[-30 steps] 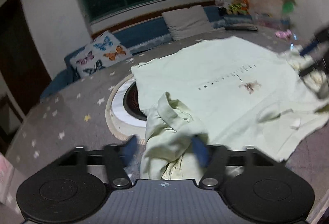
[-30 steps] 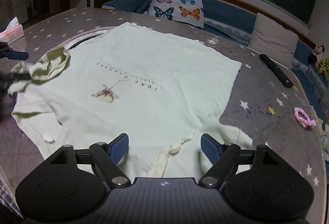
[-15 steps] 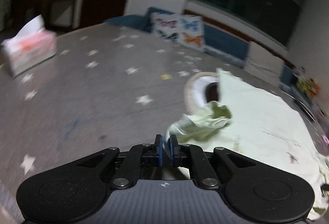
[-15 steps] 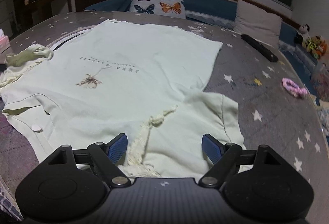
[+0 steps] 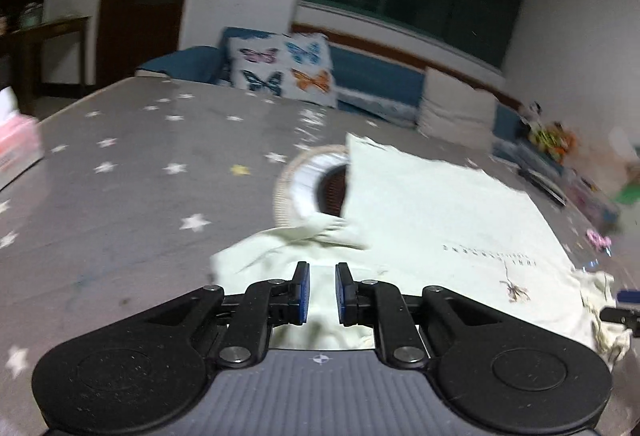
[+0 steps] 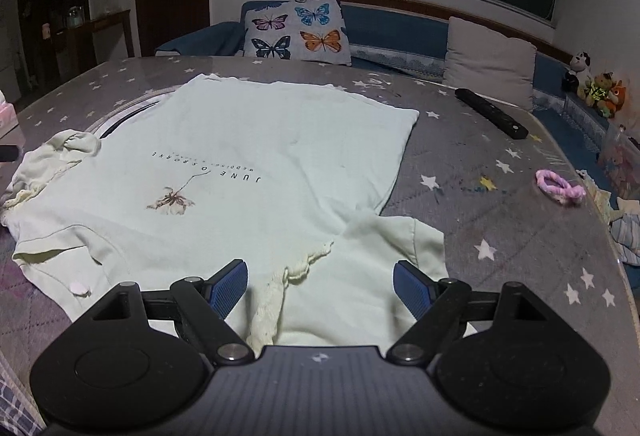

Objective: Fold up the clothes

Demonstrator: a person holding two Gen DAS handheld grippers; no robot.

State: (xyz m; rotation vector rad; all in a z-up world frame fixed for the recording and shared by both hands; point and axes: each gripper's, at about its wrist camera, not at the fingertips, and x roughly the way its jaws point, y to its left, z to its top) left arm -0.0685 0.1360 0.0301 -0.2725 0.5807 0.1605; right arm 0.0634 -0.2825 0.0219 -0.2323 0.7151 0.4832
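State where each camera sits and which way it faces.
Left wrist: on the left gripper, facing across a bunched sleeve to the butterfly cushion; its jaws, just opening, stand narrowly apart with the sleeve between.
Right wrist: on the right gripper, jaws wide open over the shirt, its near edge, facing the same cushion.
Shared: shirt, cushion, starred table.

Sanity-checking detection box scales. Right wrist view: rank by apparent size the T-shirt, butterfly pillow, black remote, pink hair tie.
1. T-shirt, by far largest
2. butterfly pillow
3. black remote
4. pink hair tie

The pillow is farther away, so it is likely bigger than it looks.
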